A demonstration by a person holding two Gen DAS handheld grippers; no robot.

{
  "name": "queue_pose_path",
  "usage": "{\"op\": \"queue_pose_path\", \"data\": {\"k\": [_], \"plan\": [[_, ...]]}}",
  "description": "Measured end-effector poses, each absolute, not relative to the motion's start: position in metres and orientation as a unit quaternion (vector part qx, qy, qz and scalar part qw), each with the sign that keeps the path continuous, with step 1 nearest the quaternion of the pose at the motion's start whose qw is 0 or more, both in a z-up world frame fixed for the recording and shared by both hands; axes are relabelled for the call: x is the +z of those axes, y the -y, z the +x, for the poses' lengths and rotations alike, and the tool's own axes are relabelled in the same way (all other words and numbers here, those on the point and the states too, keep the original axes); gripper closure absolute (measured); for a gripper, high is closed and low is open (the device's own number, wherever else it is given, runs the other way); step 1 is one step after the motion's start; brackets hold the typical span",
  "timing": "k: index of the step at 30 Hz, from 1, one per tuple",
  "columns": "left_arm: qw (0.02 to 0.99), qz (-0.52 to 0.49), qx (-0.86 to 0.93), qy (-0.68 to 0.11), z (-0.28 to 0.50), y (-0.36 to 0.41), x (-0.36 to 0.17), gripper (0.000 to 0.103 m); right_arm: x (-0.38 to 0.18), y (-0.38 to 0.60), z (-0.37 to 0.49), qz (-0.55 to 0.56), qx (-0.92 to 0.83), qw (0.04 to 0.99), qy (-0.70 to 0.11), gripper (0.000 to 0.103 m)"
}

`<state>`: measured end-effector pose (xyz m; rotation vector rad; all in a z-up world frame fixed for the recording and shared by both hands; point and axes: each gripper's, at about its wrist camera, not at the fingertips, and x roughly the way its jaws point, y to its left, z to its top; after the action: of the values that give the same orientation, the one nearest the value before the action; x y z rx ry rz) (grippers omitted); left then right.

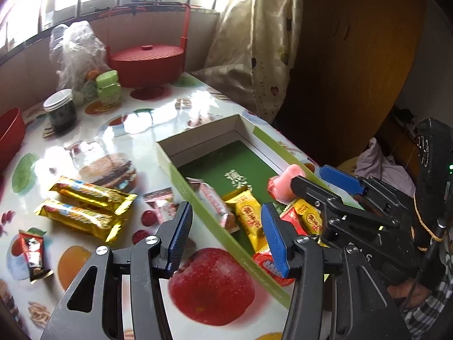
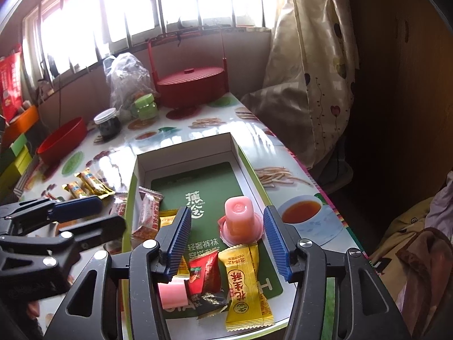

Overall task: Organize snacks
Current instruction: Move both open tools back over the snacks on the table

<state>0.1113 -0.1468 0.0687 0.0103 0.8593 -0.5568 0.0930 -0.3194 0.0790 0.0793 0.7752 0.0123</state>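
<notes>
Daylight from a barred window falls on a table [image 2: 254, 133] laid with a glossy food-print cloth, a curtain hanging to the right.

Item: shallow open box [image 2: 181, 155] with green liner, set at the near right of the table; judged to serve as the collecting tray.

Contents: upright pink jelly cup [image 2: 239, 216], a second pink cup lying on its side [image 2: 171, 293], yellow candy packets [image 2: 243, 286], a red-and-black packet [image 2: 205, 280], and wrapped bars [image 2: 147, 215] against the left wall.

Outside the box, left: two gold-wrapped bars [image 1: 85, 212] side by side and a small red packet [image 1: 32, 252], apparently not yet gathered.

Far end: red lidded basket [image 1: 147, 62], dark jar [image 1: 61, 110], green jars [image 1: 109, 87], clear plastic bag [image 1: 75, 48], red bowl [image 1: 10, 136]; none seem to belong to the sorting.

Right gripper [image 2: 226, 240]: held over the near part of the box, fingers spread, nothing pinched; the upright cup is seen between them but not pressed, consistent with a release.

Left gripper [image 1: 226, 235]: poised above the box's left wall, fingers parted and empty, presumably free for the loose bars.
</notes>
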Motion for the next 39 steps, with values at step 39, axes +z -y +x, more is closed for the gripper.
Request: {"op": "queue_pose_path", "data": {"k": [39], "plan": [[0.914, -0.013, -0.089, -0.396, 0.105, 0.008, 0.065, 0.051, 0.084, 0.207, 0.109, -0.002, 0.108, 0.916, -0.386, 0.050]]}}
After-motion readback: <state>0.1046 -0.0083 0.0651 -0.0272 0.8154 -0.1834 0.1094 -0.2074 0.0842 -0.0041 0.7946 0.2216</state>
